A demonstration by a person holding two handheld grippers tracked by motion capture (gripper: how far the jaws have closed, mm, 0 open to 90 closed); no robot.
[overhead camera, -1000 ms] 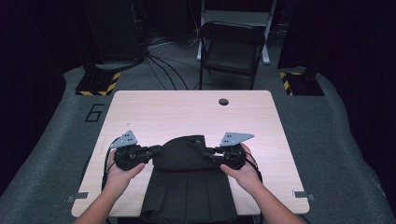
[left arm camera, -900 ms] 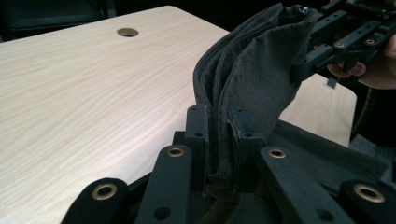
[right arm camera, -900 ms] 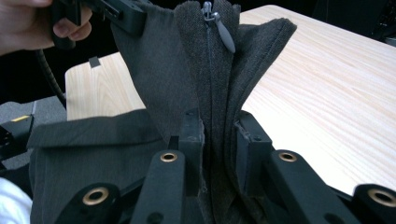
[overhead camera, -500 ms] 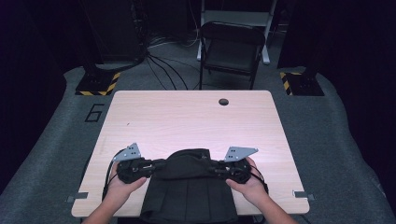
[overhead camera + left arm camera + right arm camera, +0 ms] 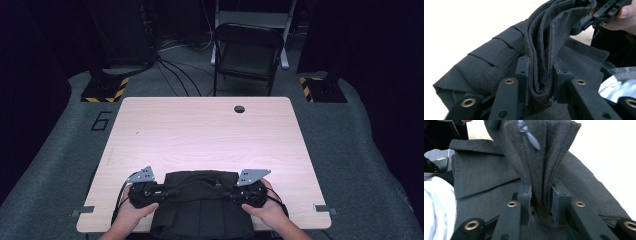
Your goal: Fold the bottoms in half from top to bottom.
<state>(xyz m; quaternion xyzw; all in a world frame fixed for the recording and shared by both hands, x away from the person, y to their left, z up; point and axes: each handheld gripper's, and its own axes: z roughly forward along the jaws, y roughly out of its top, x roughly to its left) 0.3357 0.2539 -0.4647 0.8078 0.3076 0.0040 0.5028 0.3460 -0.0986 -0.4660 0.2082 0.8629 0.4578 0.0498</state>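
Observation:
A dark grey pleated garment [image 5: 200, 212] lies at the table's front edge, its lower part hanging over the edge. My left gripper [image 5: 164, 191] holds its top edge at the left, and the right gripper [image 5: 232, 193] holds it at the right. In the left gripper view a thick fold of the garment [image 5: 499, 62] fills the gap of the left gripper [image 5: 541, 75], touching both pads. The right gripper [image 5: 541, 195] pinches a bunched fold with a zip pull [image 5: 530, 136]. Both sets of jaws have just been opening a little, with the cloth still between them.
The pale wooden table [image 5: 200, 135] has a cable hole [image 5: 239, 108] near its far edge. A folding chair [image 5: 247, 50] stands behind it on grey carpet. The person's white clothing [image 5: 619, 87] is close behind the garment.
Both hands have come down and toward the table's front edge with the garment. Its raised top edge has sunk and now lies nearly flat on the table.

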